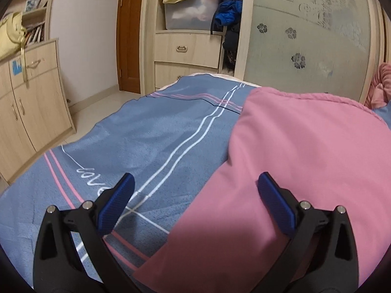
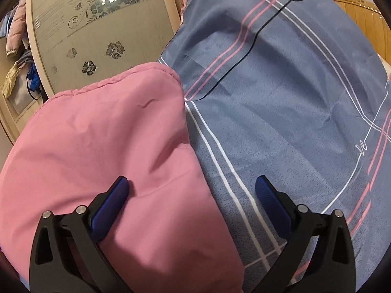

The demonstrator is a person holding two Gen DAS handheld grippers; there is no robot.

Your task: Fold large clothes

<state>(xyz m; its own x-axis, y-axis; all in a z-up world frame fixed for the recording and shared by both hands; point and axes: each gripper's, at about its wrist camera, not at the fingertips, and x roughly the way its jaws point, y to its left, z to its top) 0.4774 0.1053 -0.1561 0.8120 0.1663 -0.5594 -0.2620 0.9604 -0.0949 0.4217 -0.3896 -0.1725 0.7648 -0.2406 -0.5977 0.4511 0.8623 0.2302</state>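
Observation:
A large pink padded garment [image 1: 293, 146] lies folded on a bed with a blue striped cover [image 1: 146, 131]. My left gripper [image 1: 195, 183] is open, straddling the garment's left edge, its right finger over the pink cloth and its left finger over the cover. In the right wrist view the same garment [image 2: 97, 134] fills the left half, on the blue cover [image 2: 293, 85]. My right gripper [image 2: 191, 183] is open over the garment's right edge, its left finger resting on or just above the pink cloth. Neither gripper holds anything.
A wardrobe with a frosted flowered sliding door [image 1: 305, 36] stands beyond the bed, with open shelves and drawers [image 1: 188, 46] full of clothes. A wooden cabinet [image 1: 31, 97] stands at the left. A wooden headboard [image 2: 361, 9] is at the far right.

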